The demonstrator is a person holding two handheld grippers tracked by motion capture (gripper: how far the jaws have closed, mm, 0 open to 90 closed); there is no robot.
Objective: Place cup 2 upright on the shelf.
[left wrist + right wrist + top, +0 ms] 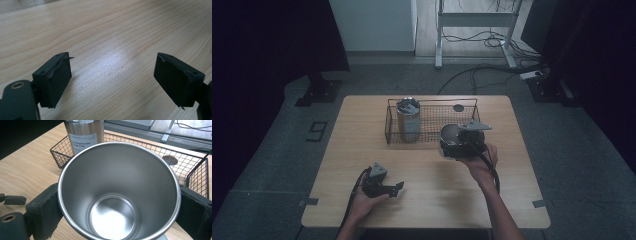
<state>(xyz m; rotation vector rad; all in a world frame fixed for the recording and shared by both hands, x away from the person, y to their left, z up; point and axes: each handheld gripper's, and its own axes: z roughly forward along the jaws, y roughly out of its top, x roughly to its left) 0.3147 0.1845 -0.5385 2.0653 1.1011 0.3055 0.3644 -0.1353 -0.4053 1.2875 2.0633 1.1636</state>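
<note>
Where the wooden bench takes up the middle of the high view, a black wire basket sits on its far half, past the centre line. Inside the basket's left end a tall steel tumbler stands upright, its printed label readable in the right gripper view. A dark round disc lies by the basket's far right corner. Just in front of the basket's right part, the right gripper is clamped on a steel cup; the right gripper view looks straight into the cup's open mouth, with one black pad pressed against each side of the wall below the rim, and the cup is held above the bench near the basket's front rail. Nearer the person, the left gripper rests low over the bench's near-left area, well apart from the basket. Its jaws stand wide apart with nothing between them, bare wood showing past the pads.
</note>
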